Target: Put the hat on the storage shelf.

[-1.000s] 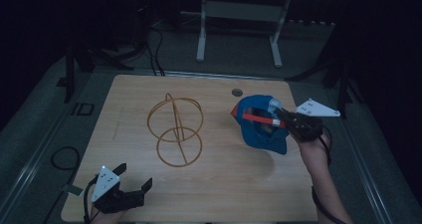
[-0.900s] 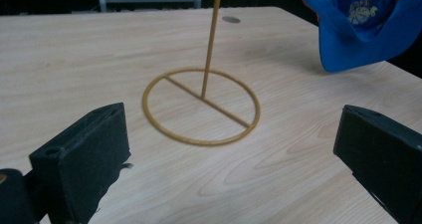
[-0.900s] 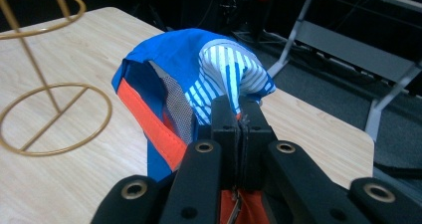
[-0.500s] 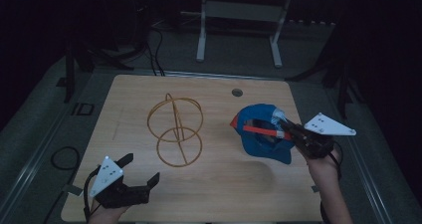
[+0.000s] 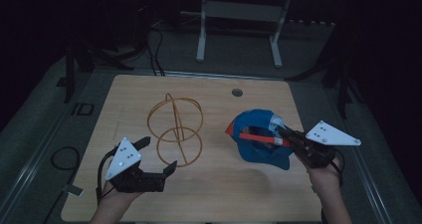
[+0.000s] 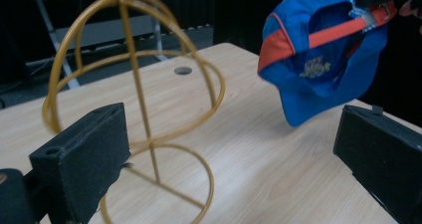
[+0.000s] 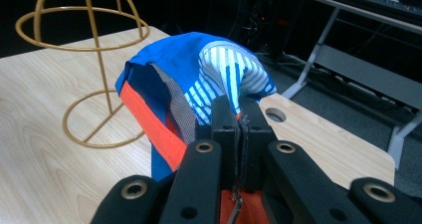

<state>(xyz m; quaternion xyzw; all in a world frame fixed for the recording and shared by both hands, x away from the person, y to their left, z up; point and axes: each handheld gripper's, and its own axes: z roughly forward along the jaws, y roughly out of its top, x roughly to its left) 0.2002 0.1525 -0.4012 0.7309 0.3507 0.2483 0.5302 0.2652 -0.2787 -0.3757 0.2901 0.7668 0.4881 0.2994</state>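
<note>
Room around the table [image 5: 219,194] is dark, background gear hard to make out. Cap's brim is hidden in the high view; cap logo is blurred in the left gripper view. Blue cap [image 5: 259,137] with orange trim hangs off the right gripper [image 5: 288,137], jaws pinched tight on its back edge, cap lifted above the table's right side. Gold wire stand [image 5: 175,129] sits mid-table, apart from the cap. Left gripper [image 5: 158,157] is near the stand's base ring, jaws wide apart, holding nothing; its pads [image 6: 84,154] frame the stand without touching.
</note>
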